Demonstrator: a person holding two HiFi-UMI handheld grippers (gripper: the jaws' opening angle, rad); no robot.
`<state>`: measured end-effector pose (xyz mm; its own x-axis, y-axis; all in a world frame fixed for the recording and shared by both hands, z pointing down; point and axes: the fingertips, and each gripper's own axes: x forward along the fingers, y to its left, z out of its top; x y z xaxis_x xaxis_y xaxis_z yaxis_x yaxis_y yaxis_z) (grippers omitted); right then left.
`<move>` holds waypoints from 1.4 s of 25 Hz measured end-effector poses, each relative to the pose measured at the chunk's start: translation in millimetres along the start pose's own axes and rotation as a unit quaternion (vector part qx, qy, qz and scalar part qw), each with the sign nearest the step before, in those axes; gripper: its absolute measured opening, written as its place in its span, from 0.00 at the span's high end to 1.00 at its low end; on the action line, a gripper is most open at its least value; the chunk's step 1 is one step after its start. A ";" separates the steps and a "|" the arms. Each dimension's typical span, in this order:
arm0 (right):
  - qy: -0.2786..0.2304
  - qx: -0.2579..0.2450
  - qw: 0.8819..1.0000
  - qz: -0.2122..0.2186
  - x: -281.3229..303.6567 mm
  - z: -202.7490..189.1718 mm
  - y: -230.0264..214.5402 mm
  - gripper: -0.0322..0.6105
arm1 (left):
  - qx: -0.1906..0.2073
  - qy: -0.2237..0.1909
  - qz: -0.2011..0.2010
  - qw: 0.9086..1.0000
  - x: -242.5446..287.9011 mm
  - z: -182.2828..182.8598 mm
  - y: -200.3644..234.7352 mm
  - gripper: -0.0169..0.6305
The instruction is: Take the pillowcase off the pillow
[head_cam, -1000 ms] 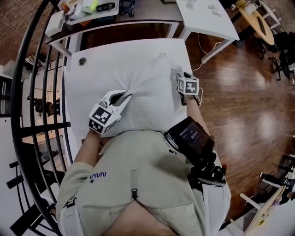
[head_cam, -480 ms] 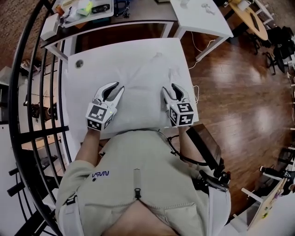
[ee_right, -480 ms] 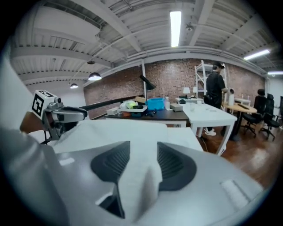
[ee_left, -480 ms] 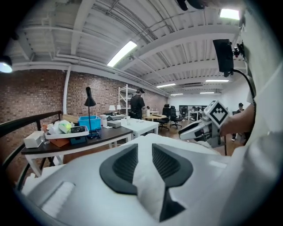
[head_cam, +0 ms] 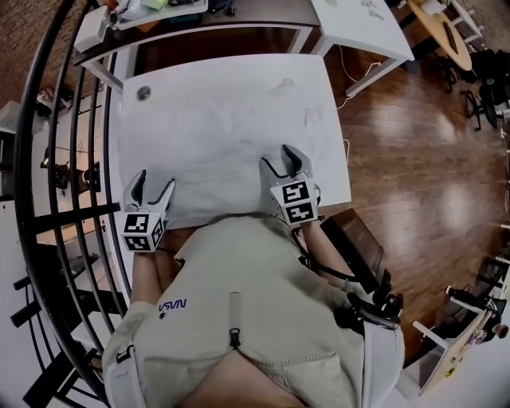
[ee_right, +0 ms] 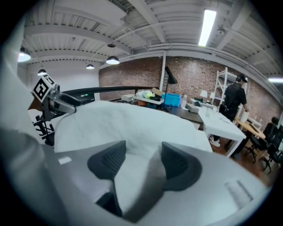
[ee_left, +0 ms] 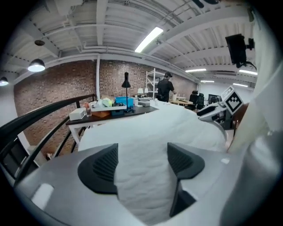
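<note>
The pillow (head_cam: 231, 139) in its white pillowcase lies flat on the white table (head_cam: 135, 111). My left gripper (head_cam: 153, 182) is at the pillow's near-left corner. Its jaws have just been opening and stand wide, with the white cloth (ee_left: 141, 132) lying ahead between them and no pad pressing on it. My right gripper (head_cam: 279, 158) is at the pillow's near edge, right of the middle. Its jaws have also just been opening, and the pillowcase cloth (ee_right: 137, 132) lies loose between them. In the right gripper view the left gripper (ee_right: 55, 103) shows across the pillow.
A black railing (head_cam: 76, 159) runs along the table's left side. A dark table with clutter (head_cam: 159, 9) and a white table (head_cam: 362, 28) stand behind. Wooden floor (head_cam: 430, 159) lies to the right. A person (ee_right: 232, 103) stands far back by the shelves.
Both grippers drew back to the pillow's near edge: the left swung out to the near-left corner, the right came in from the pillow's right side. Both jaws opened wider.
</note>
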<state>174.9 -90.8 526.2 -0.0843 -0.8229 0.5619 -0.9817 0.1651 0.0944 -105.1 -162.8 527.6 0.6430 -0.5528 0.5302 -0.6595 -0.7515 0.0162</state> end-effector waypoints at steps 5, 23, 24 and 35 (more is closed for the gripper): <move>0.020 -0.007 1.000 -0.015 19.3 -16.5 2.7 0.58 | -0.017 0.033 -0.032 0.999 20.7 -33.3 -3.9 0.48; 0.015 -0.054 0.997 -0.046 18.6 -7.8 3.1 0.78 | -0.037 0.037 -0.041 0.998 29.1 -30.8 -4.7 0.67; 0.014 -0.053 0.997 -0.046 18.3 -6.9 3.0 0.79 | -0.037 0.037 -0.040 0.998 28.5 -29.7 -4.5 0.67; 0.000 -0.060 0.997 -0.053 14.0 0.1 3.6 0.90 | -0.026 0.015 -0.018 0.999 22.2 -23.4 -4.8 0.76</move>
<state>170.2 -101.7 534.3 0.0180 -0.8393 0.5434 -0.9577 0.1416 0.2504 -96.7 -163.1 559.1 0.6555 -0.5141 0.5533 -0.6556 -0.7510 0.0788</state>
